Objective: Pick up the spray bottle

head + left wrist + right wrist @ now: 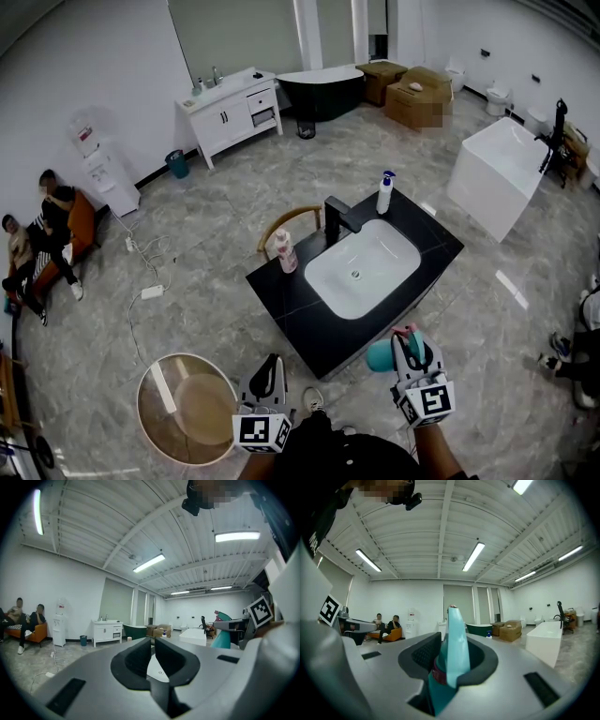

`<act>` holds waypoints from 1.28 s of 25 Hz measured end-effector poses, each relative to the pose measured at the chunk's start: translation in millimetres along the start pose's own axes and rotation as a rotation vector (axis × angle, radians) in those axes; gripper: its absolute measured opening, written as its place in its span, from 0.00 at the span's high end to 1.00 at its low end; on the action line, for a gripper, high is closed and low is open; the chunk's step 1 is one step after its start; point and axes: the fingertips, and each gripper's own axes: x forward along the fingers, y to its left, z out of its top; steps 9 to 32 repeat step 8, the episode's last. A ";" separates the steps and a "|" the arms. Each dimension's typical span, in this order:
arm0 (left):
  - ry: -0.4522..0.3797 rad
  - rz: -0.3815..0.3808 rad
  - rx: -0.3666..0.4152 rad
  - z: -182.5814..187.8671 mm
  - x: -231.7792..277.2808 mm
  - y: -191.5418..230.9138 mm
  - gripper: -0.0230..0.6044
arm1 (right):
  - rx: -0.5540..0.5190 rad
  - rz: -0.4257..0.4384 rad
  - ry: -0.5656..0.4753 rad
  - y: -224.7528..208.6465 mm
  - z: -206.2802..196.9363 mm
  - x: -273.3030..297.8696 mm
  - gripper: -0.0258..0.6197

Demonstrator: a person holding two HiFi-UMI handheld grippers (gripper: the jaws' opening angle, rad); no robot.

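The spray bottle (382, 356) is teal with a pink tip. It hangs in the air just off the front edge of the black vanity (300, 295), with my right gripper (410, 349) shut on it. In the right gripper view the bottle (457, 630) stands upright between the dark pads (423, 654), its nozzle rising above them. My left gripper (269, 367) is lower left of the vanity, held level, jaws shut with nothing in them (152, 645). The left gripper view also shows the teal bottle (221, 638) at the right.
On the vanity are a white basin (398, 246), a black faucet (339, 216), a pink bottle (285, 251) and a white bottle with a blue top (384, 192). A round tabletop (187, 408) lies at lower left, a wooden chair (284, 223) behind the vanity, a white bathtub (497, 173) at right. Two people (42, 234) sit far left.
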 end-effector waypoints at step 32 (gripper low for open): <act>-0.001 -0.002 0.004 -1.8 4.2 -0.4 0.91 | -0.009 0.013 -0.005 3.4 1.0 7.8 0.81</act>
